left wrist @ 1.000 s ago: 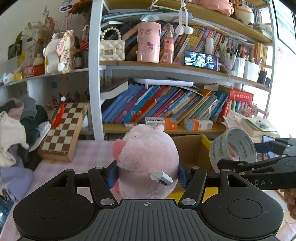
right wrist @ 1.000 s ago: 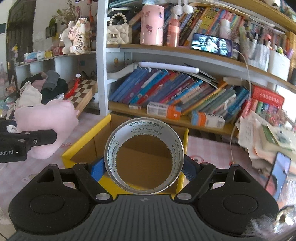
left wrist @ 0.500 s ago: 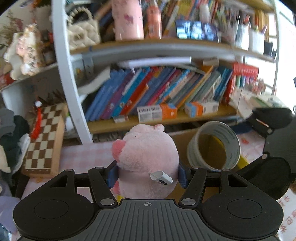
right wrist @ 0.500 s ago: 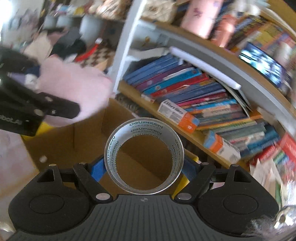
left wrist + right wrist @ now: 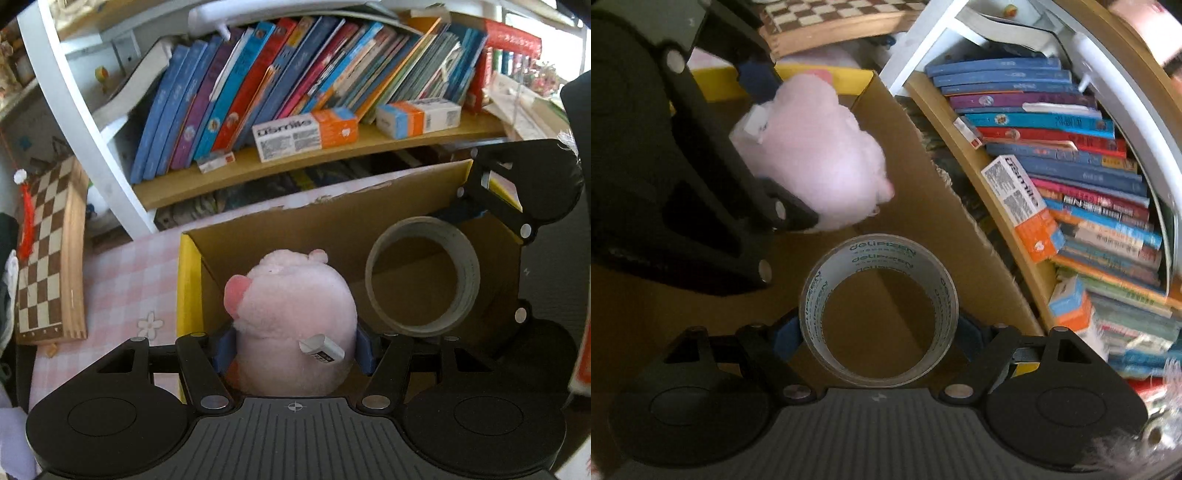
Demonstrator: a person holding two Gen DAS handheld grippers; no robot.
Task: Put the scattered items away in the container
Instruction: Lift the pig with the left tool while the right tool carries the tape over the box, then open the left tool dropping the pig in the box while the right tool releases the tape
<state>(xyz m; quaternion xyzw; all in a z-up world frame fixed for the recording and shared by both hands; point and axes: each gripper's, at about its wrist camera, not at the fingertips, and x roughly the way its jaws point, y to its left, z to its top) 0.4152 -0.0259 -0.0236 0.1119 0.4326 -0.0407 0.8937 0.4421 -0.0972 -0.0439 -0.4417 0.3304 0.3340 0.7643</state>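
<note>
Left gripper is clamped on a soft pink plush pig w/ a white sewn-in tag, held low inside the open brown cardboard box w/ yellow outer sides, toward its left wall. Right gripper is closed round a wide roll of clear packing tape w/ green print, also inside the box, near the right wall.

Progress: both items are within the box walls but not let go; whether they touch the floor can't be told. Release is prob. what's left for these two. No other scattered items visible on the pink checked tablecloth; much of it is out of view.

Plush looks squashy, pinched at its sides; tape roll rigid, held across its width.
</note>
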